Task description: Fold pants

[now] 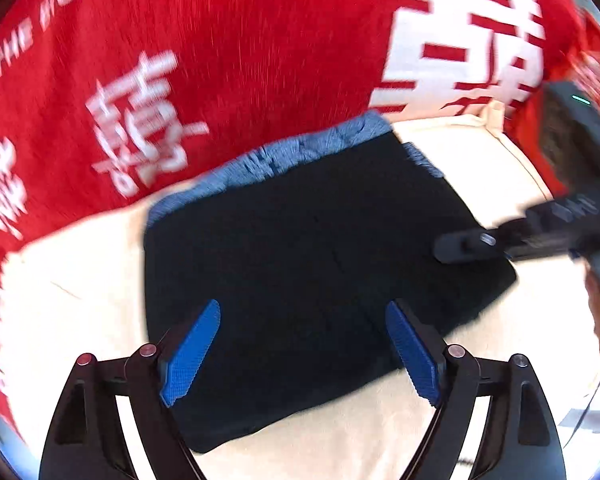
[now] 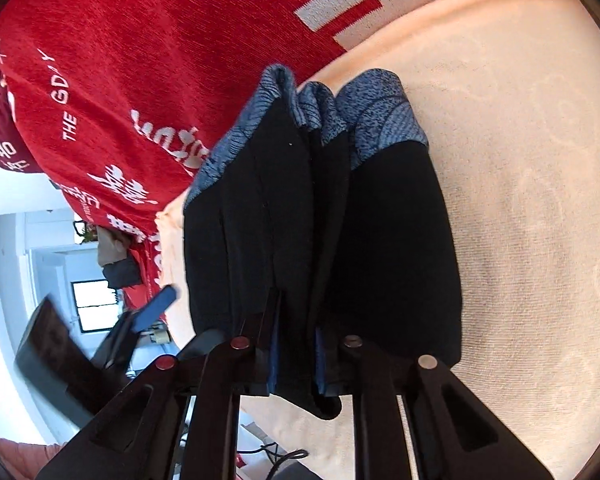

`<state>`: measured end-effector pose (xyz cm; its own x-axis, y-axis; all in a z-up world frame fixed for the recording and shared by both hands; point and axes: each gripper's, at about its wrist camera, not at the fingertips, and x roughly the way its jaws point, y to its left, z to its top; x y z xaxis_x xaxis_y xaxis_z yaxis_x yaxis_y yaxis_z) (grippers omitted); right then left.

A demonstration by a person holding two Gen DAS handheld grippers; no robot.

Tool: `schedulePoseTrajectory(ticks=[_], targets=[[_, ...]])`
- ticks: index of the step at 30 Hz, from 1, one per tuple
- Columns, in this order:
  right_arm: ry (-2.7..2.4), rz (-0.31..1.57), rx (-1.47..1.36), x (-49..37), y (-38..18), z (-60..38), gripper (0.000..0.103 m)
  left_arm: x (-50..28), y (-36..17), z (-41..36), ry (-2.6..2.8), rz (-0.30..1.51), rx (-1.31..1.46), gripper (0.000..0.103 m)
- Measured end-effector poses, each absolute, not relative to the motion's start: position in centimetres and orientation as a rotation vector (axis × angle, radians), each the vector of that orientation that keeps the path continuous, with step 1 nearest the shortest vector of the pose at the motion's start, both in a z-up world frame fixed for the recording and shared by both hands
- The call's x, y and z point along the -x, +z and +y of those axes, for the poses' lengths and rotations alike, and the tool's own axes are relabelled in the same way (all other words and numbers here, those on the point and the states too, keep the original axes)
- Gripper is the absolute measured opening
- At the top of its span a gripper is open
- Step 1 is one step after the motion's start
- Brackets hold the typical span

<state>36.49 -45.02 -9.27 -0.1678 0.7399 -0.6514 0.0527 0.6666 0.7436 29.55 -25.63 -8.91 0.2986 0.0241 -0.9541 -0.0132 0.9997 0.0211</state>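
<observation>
Black pants (image 1: 300,248) with a mottled blue waistband (image 1: 300,148) lie folded into a compact block on a cream towel (image 1: 80,280), which covers a red blanket (image 1: 220,60) printed with white lettering. We see our left gripper (image 1: 302,352) hovering just above the near edge of the pants, its blue pads (image 1: 190,354) spread wide with nothing between them. Our right gripper (image 2: 296,356) is pinching a bunched fold of the pants at their edge, its pads pressed against the dark fabric from both sides
</observation>
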Motion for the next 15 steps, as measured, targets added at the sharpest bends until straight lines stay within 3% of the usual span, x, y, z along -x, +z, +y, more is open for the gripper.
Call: schedulePoseTrajectory(ticks=[8, 15], targets=[[0.720, 1.638, -0.603, -36.2, -7.1, -46.4, 0.012, -31.1, -11.2, -27.0, -0.014, 1.327, 0.205, 0.086], [0.651, 1.601, -0.548, -35.5, -8.4, -47.6, 0.016, -31.5, -12.6, -28.2, -0.012, 1.356, 0.144, 0.086]])
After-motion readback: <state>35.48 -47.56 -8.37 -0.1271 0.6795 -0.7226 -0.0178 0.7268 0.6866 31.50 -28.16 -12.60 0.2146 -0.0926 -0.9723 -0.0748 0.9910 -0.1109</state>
